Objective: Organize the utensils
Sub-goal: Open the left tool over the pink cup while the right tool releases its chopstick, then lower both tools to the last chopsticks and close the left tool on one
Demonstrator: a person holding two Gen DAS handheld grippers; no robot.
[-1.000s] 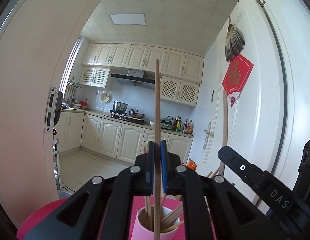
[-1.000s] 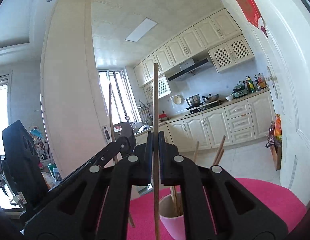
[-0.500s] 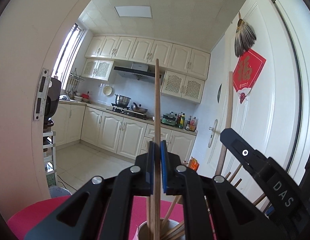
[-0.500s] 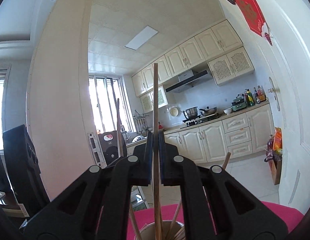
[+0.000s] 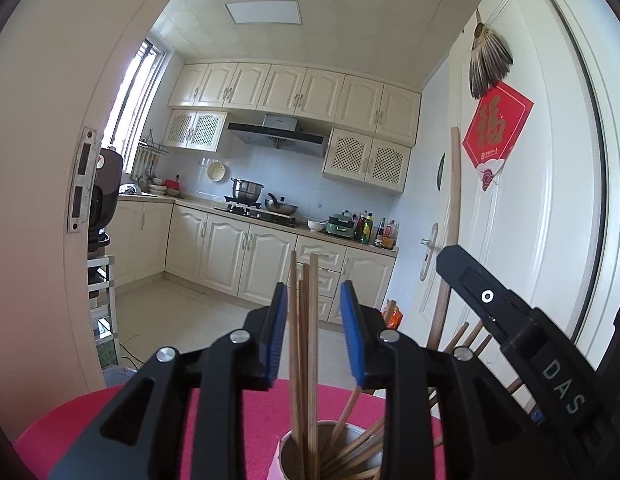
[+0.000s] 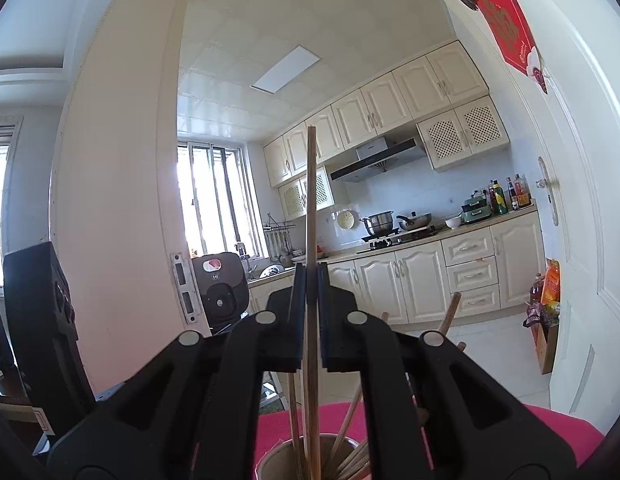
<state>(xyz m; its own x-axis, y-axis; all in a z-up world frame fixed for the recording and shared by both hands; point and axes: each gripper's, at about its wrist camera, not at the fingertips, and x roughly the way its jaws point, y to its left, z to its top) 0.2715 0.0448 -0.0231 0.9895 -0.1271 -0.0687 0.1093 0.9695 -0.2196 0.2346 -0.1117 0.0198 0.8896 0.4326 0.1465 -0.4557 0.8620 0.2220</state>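
Observation:
A paper cup [image 5: 288, 454] full of wooden chopsticks [image 5: 306, 320] stands on the pink table cover [image 5: 230, 420]. My left gripper [image 5: 314, 300] hovers just above the cup. Its blue pads [image 5: 278, 336] are apart and opening, and three upright chopsticks stand loose between them with their lower ends in the cup. A finger [image 5: 485, 298] of my right gripper and its chopstick [image 5: 453, 200] show at the right. My right gripper [image 6: 308, 276] is shut on one upright chopstick [image 6: 310, 200], whose lower end reaches into the cup [image 6: 270, 460].
A white door [image 5: 549, 240] with a red paper decoration [image 5: 497, 128] stands close on the right. A cream door frame [image 5: 42, 200] rises on the left. Beyond lies a kitchen with cabinets [image 5: 230, 256] and a stove [image 5: 262, 212].
My left jaws have parted and the chopstick they held has dropped down into the cup. Both grippers have sunk closer to the cup. The right gripper still clamps its chopstick.

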